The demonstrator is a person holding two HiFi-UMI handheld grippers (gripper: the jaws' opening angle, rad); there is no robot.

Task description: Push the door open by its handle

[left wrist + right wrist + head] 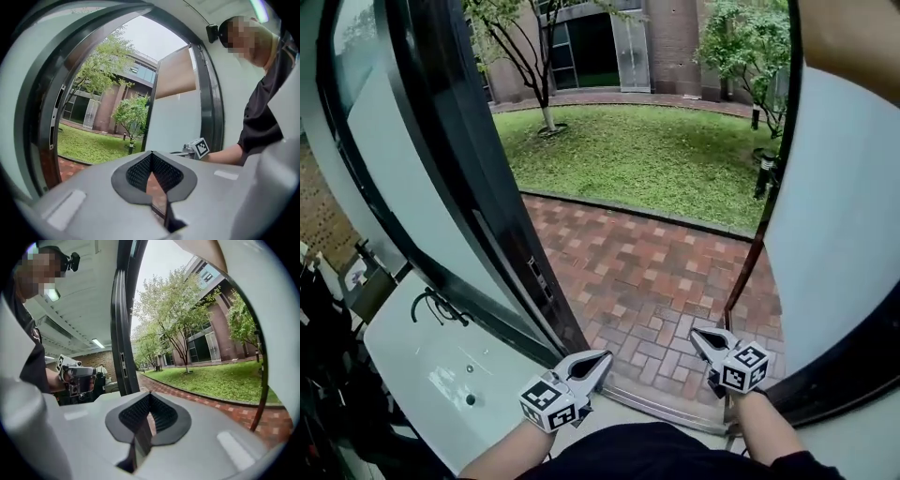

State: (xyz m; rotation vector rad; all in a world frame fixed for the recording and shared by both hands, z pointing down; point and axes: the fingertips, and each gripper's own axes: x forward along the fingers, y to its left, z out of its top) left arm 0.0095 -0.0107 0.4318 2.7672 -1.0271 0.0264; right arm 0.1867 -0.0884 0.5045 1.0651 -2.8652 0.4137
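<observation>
Fingers [140, 171] on our left gripper [600, 360] and right gripper [701, 337] are shut, empty; the door [844, 234] looks heavy, so we push its handle [750, 265].

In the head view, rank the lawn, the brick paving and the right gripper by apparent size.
1. lawn and brick paving: about alike, too close to rank
2. right gripper: smallest, despite being nearest

Outside is a red brick path [656, 272] and a green lawn [637, 150] with trees [741, 42]. Brick building [670, 37] behind, flat daylight.
</observation>
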